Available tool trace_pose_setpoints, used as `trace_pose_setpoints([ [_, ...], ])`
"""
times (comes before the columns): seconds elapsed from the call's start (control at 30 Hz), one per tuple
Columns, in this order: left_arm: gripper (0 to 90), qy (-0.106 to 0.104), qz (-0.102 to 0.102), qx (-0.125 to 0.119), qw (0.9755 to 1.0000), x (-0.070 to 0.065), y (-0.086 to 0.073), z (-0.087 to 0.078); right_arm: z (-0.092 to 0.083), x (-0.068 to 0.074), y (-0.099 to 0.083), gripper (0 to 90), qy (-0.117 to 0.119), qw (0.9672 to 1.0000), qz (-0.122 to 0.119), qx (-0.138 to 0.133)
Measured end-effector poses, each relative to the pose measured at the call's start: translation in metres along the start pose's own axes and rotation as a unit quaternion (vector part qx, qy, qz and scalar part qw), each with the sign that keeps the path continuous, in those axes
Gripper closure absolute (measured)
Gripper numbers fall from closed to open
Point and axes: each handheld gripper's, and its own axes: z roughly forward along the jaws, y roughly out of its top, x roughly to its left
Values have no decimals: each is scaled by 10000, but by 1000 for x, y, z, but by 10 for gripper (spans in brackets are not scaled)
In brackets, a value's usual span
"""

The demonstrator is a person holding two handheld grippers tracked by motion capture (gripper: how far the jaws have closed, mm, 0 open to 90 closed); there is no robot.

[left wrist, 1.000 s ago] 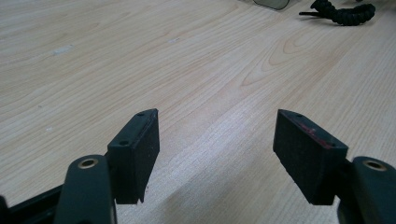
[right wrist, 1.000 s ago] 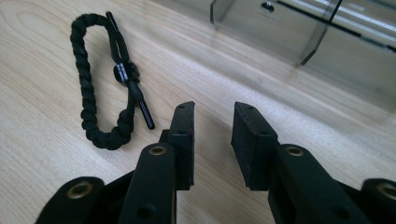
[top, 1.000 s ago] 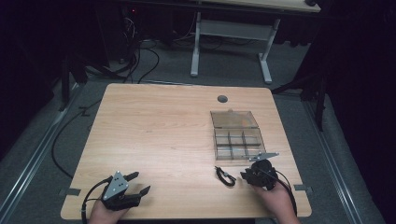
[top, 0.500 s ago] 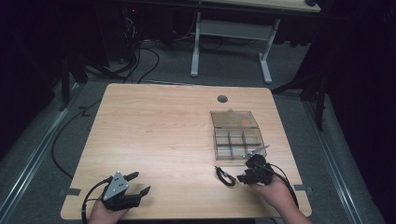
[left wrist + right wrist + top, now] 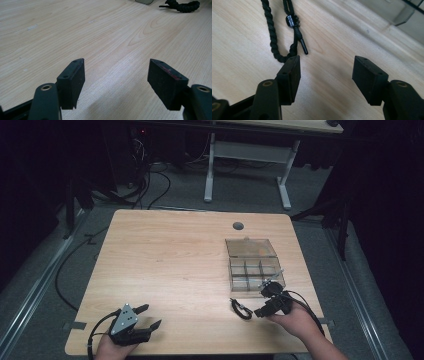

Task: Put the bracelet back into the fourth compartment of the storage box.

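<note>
A black braided cord [image 5: 241, 310] lies in a loop on the wooden table [image 5: 175, 265], just in front of a clear compartment box [image 5: 256, 272]. My right gripper [image 5: 261, 303] is held low beside the cord, jaws open and pointing left at it. In the right gripper view the cord [image 5: 272, 32] runs up from the left jaw's tip, and nothing sits between the jaws of the gripper [image 5: 325, 63]. My left gripper [image 5: 149, 316] rests open near the table's front left edge. Its own view looks between the jaws of the gripper [image 5: 116, 66] across bare wood, with the cord [image 5: 183, 5] far off.
The box's lid [image 5: 250, 247] lies open behind its compartments. A round cable hole [image 5: 238, 226] sits near the table's far edge. Cables [image 5: 150, 185] trail over the dark floor on the left, and another desk's legs [image 5: 245, 170] stand beyond.
My right gripper has crept slightly left and forward, closer to the cord. The left gripper has stayed put.
</note>
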Motion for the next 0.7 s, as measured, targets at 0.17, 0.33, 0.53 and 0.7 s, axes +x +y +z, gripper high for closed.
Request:
trace_pose_setpoints([
  [0.17, 307, 11, 11, 12, 10000, 0, 0, 0, -1, 6, 5, 365, 15, 9996, -114, 272],
  [0.33, 307, 9, 10, 16, 10000, 0, 0, 1, -5, 16, 14, 363, -3, 9989, -370, 298],
  [0.53, 308, 0, 3, 5, 10000, 0, 0, 0, 1, 30, 29, 358, 8, 9977, -496, 471],
  [0.7, 307, -17, 15, 7, 10000, 0, 0, 0, 10, 35, 35, 356, 9, 9971, -557, 524],
])
